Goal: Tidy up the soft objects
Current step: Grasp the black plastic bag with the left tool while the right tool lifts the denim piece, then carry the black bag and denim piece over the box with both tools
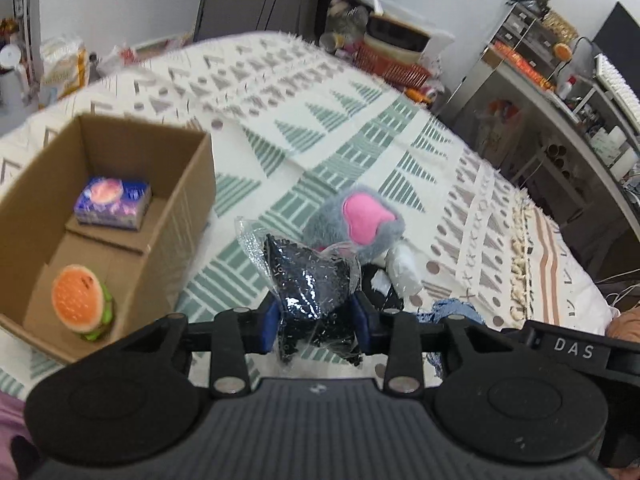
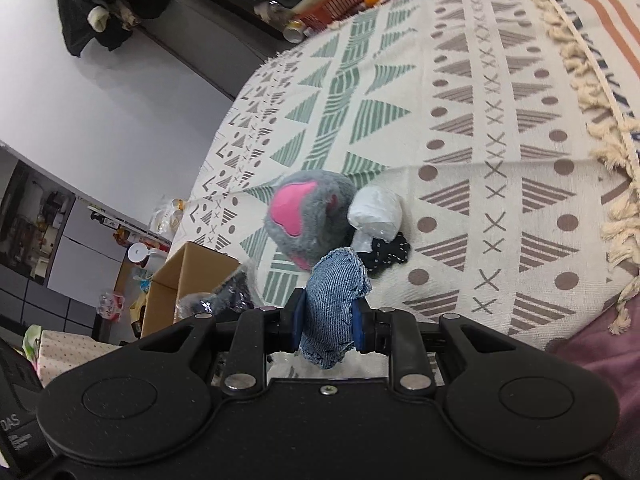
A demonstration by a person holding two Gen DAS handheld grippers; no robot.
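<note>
My left gripper (image 1: 318, 322) is shut on a clear plastic bag of black beads (image 1: 308, 284), held above the patterned blanket (image 1: 360, 128). Just beyond it lie a grey plush with a pink patch (image 1: 356, 220) and a white wrapped bundle (image 1: 404, 270). An open cardboard box (image 1: 188, 208) at the left holds a plush burger (image 1: 82, 302) and a purple tissue pack (image 1: 114, 202). My right gripper (image 2: 329, 320) is shut on a denim pouch (image 2: 334, 300). Ahead of it sit the grey plush (image 2: 308, 216), the white bundle (image 2: 376, 212) and a black dotted cloth (image 2: 390, 254).
The bed's fringed blanket edge (image 2: 592, 92) runs along the right. A metal shelf unit (image 1: 540, 76) with clutter stands beside the bed, and an orange basket (image 1: 394, 66) with stacked containers sits past the far end. The box (image 2: 180, 284) shows at the right wrist view's lower left.
</note>
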